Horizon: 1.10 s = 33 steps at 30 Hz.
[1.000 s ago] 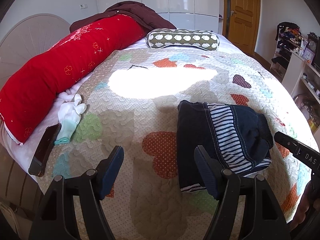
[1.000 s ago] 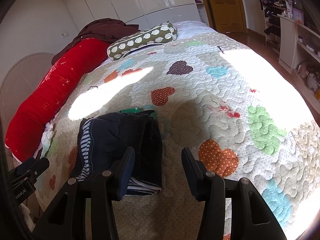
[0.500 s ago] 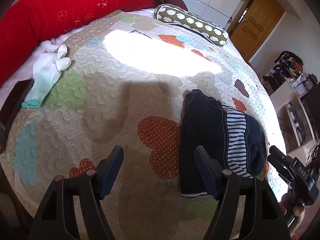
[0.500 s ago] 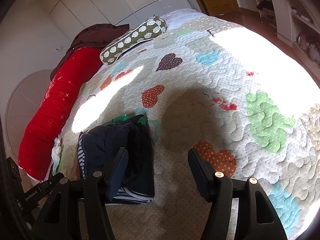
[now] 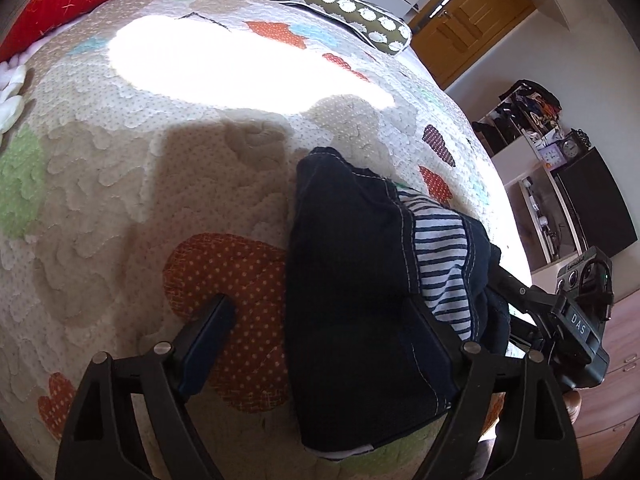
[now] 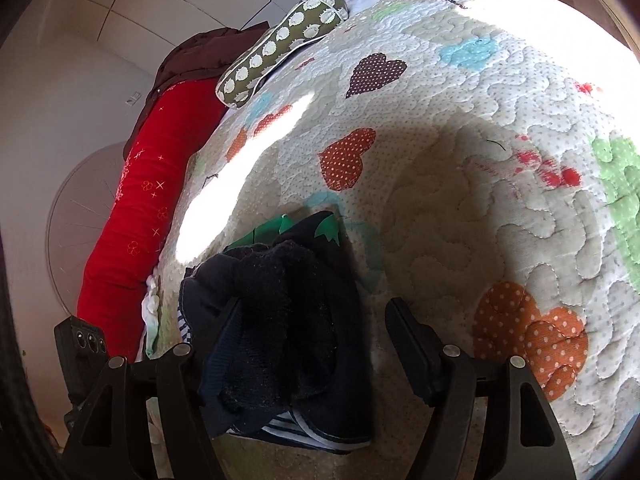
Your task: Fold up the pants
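Both claws have dropped closer to the dark blue folded pants (image 5: 352, 280) on the heart-patterned quilted bed (image 5: 160, 180); left claw (image 5: 320, 336) and right claw (image 6: 316, 332) are opening wide, pinching nothing.

- Sunlight blazes across the heart-patched quilt (image 5: 120, 184).
- Wooden door (image 5: 472, 12) upper right, cluttered shelves (image 5: 532, 120) beneath.
- White glossy wardrobe panels (image 6: 180, 12) upper left.
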{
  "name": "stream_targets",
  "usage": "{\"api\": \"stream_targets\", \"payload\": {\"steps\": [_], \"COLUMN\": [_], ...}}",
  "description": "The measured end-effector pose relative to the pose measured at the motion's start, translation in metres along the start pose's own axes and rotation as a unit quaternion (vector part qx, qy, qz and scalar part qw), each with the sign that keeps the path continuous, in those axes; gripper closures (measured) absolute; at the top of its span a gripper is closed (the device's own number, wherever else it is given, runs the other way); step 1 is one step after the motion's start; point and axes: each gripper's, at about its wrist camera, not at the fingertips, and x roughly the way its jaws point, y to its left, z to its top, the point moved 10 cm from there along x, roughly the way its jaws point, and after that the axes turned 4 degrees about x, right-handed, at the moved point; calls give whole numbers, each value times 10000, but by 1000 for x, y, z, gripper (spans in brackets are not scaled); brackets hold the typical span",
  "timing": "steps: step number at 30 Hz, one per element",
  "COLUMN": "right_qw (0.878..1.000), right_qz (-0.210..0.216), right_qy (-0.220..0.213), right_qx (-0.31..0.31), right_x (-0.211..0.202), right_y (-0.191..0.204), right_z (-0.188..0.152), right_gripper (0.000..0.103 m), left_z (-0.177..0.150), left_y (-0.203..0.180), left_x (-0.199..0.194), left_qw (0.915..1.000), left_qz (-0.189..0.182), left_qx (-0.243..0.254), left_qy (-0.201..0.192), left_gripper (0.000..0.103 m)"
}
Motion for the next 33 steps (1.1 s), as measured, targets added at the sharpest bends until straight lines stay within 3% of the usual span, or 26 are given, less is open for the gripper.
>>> {"api": "stream_targets", "payload": {"steps": [2, 5, 6, 7, 8, 10, 17, 24, 33], "right_qw": [10000, 9997, 9995, 9990, 9988, 9986, 9962, 9940, 9921], "right_qz": [33, 107, 142, 332, 396, 318, 228, 267, 81], "right_qy": [25, 60, 89, 203, 257, 218, 93, 24, -20], "right_qx": [-72, -224, -249, -212, -154, -349, -841, -1064, -1252], "right_x": [7, 16, 17, 18, 19, 17, 7, 14, 41], "right_y": [2, 7, 9, 13, 16, 22, 56, 85, 100], "right_z": [1, 3, 3, 2, 1, 2, 12, 36, 67], "right_gripper": [24, 27, 47, 57, 60, 69, 76, 77, 78], "left_z": [3, 5, 5, 3, 2, 3, 23, 60, 100], "left_y": [-4, -9, -13, -18, -22, -27, -39, -27, -12], "left_x": [5, 8, 7, 7, 7, 1, -22, -33, -13], "left_qw": [10000, 10000, 9997, 9990, 9981, 9984, 9988, 9986, 9979], "left_qz": [-62, -92, -226, -432, -576, -537, -191, -118, 219], "left_qx": [-7, -20, -37, -64, -89, -4, 412, 365, 459], "left_qy": [-38, -16, 19, 125, 218, 171, -174, -369, -392], "left_gripper": [8, 12, 23, 54, 73, 81, 83, 83, 83]}}
